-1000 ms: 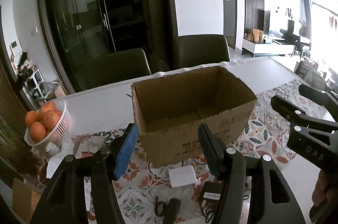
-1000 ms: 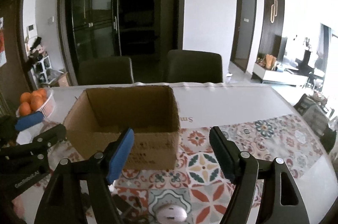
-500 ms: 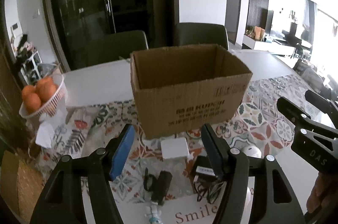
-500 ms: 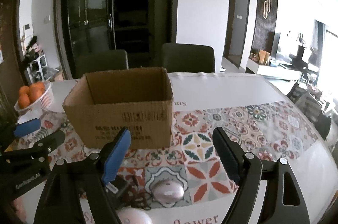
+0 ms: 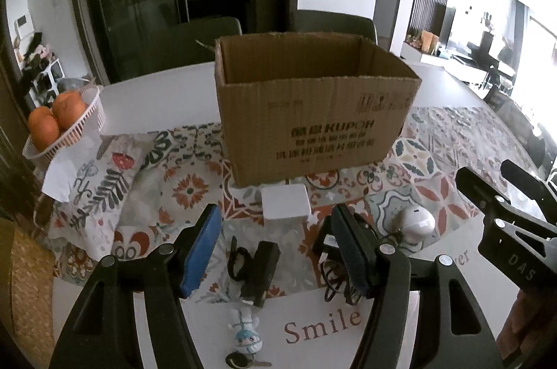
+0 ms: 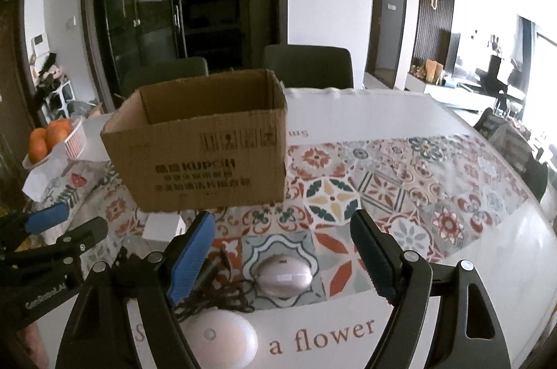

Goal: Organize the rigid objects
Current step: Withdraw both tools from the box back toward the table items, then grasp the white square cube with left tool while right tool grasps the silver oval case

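Note:
An open, empty-looking cardboard box (image 5: 313, 118) (image 6: 209, 156) stands on the patterned table runner. In front of it lie a white square box (image 5: 285, 203) (image 6: 163, 228), a black adapter (image 5: 261, 268) with its cable, a black charger (image 5: 327, 240) with tangled cords, a white round device (image 5: 416, 222) (image 6: 219, 343), a pale mouse (image 6: 283, 275) and a small figurine keychain (image 5: 245, 332). My left gripper (image 5: 276, 221) hangs open above the adapter and the white box. My right gripper (image 6: 282, 224) hangs open above the mouse. Neither holds anything.
A white basket of oranges (image 5: 62, 122) (image 6: 52, 139) sits at the table's left, beside a patterned cloth bundle (image 5: 104, 184). Two dark chairs (image 6: 306, 66) stand behind the table. The runner (image 6: 400, 181) to the right of the box carries nothing.
Both grippers have sunk and tipped downward, so the small items in front of the box have come into view. The right jaws stand slightly wider than a second ago.

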Motion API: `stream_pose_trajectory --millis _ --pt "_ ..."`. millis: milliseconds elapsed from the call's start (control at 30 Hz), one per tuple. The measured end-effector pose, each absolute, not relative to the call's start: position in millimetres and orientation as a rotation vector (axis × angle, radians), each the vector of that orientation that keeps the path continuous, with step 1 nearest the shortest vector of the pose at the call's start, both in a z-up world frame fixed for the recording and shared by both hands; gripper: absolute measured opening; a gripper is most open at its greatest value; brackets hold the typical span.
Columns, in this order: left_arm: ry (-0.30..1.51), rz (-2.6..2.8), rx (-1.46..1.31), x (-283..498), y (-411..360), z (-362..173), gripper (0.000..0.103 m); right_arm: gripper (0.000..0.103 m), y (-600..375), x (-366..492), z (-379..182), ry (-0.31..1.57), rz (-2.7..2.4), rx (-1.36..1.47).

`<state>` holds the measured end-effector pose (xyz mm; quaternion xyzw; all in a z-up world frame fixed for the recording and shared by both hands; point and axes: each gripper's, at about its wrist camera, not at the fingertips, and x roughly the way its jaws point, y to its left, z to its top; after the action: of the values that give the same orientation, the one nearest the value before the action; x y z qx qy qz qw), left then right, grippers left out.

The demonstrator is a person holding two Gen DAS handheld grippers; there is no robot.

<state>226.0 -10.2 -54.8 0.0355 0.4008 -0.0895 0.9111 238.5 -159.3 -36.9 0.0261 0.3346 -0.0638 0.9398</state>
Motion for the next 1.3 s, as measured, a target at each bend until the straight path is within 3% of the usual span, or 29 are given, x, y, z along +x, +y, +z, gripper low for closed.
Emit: stream_pose_trajectory --millis 1300 --pt "1.006 -0.199 0.042 275 -27 -132 0.065 0.081 -170 276 -132 0.998 -0.113 0.151"
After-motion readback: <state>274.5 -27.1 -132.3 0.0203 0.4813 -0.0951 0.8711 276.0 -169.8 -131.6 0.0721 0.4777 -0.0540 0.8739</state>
